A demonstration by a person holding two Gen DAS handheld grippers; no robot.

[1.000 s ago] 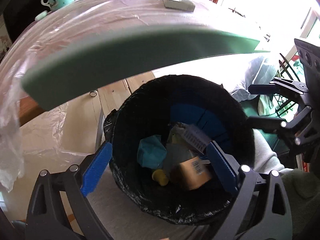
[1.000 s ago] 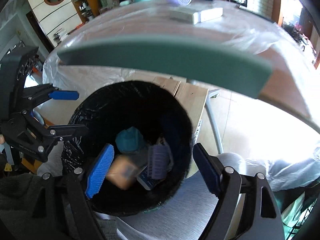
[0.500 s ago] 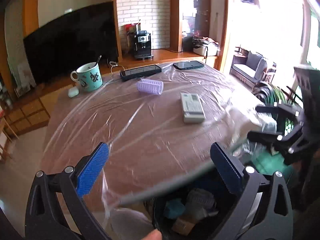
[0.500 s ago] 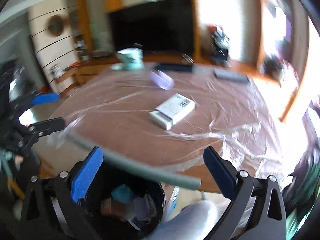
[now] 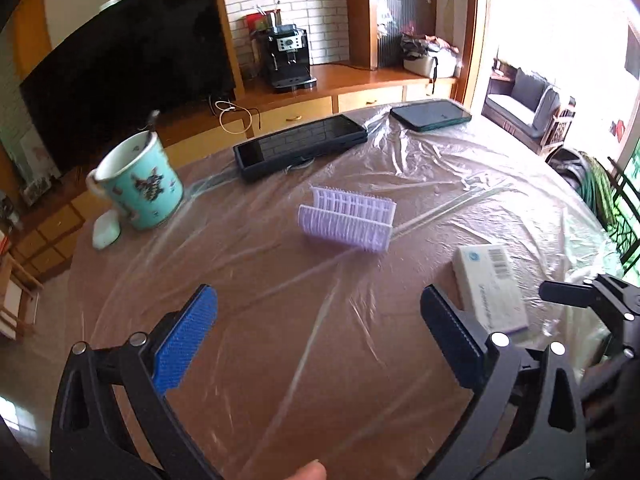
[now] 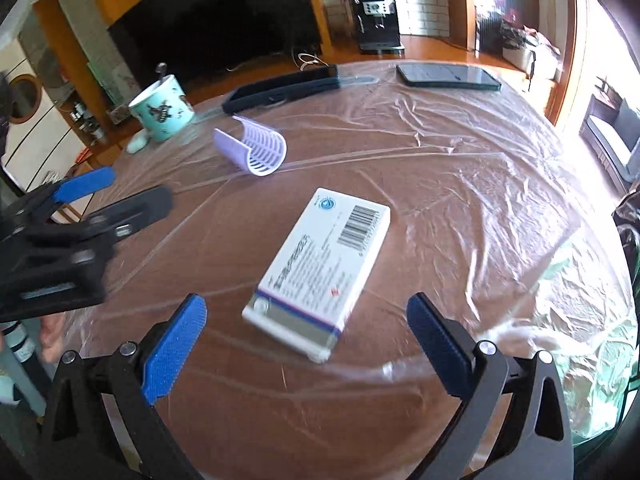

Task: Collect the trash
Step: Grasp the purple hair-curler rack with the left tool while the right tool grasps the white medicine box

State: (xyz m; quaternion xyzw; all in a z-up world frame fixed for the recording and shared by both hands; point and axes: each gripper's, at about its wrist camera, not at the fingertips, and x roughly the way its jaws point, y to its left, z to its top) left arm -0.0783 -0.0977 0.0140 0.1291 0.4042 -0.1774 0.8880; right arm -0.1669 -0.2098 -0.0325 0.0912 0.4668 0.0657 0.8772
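Observation:
A white medicine box [image 6: 320, 272] with a barcode lies flat on the plastic-covered round table [image 6: 460, 184], just ahead of my right gripper [image 6: 306, 346], which is open and empty above the near edge. The same box [image 5: 490, 288] shows at the right of the left wrist view. A lilac curved plastic piece [image 5: 346, 222] rests mid-table, also seen further back as the lilac piece [image 6: 254, 150]. My left gripper [image 5: 320, 340] hangs open and empty over bare table, short of the lilac piece. The left gripper [image 6: 80, 216] appears at the left of the right wrist view.
A teal mug [image 5: 138, 182] with a spoon and a small white case [image 5: 106, 232] stand at the far left. Two dark phones or tablets [image 5: 300, 146] [image 5: 430, 114] lie at the back. Behind the table are a TV [image 5: 120, 80] and a coffee machine [image 5: 286, 58].
Both grippers have risen from over the black bin, which has left view, and now face across the tabletop. The right jaws opened wider. The box and lilac piece look nearer.

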